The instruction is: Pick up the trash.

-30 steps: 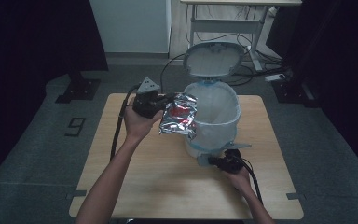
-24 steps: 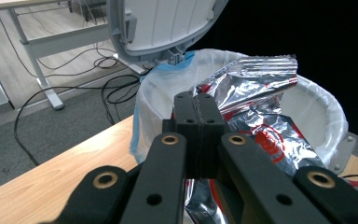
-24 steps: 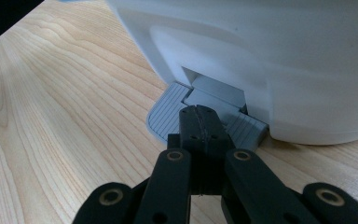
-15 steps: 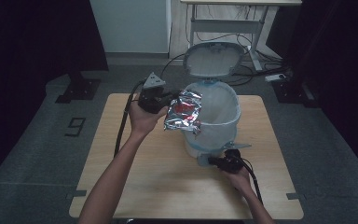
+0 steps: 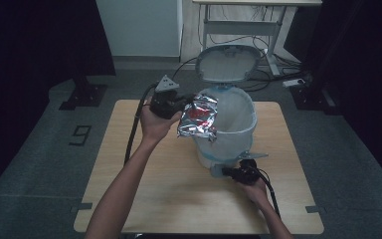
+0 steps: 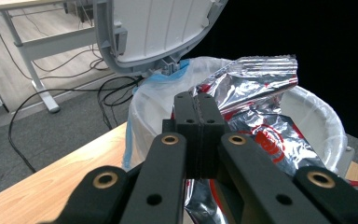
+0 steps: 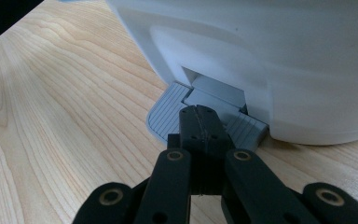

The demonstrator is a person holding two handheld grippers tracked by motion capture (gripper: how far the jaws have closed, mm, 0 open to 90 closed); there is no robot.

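Wooden table (image 5: 144, 199): left gripper (image 5: 181, 106) clamps crinkled silver foil bag (image 5: 198, 118) at rim of white lined pedal bin (image 5: 234, 132). Right gripper (image 5: 234, 174), jaws together, presses grey foot pedal (image 7: 168, 112).

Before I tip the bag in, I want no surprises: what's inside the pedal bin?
The pedal bin shows a white liner. The foil snack bag, in the left gripper, covers part of its mouth; the bottom isn't visible.

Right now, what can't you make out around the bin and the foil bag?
- Inside of the pedal bin: high view, hidden by its liner and the foil bag.
- Bag's print: left gripper view, crumpled and covered by the left gripper.
- Pedal contact: right gripper view, the right gripper covers it.
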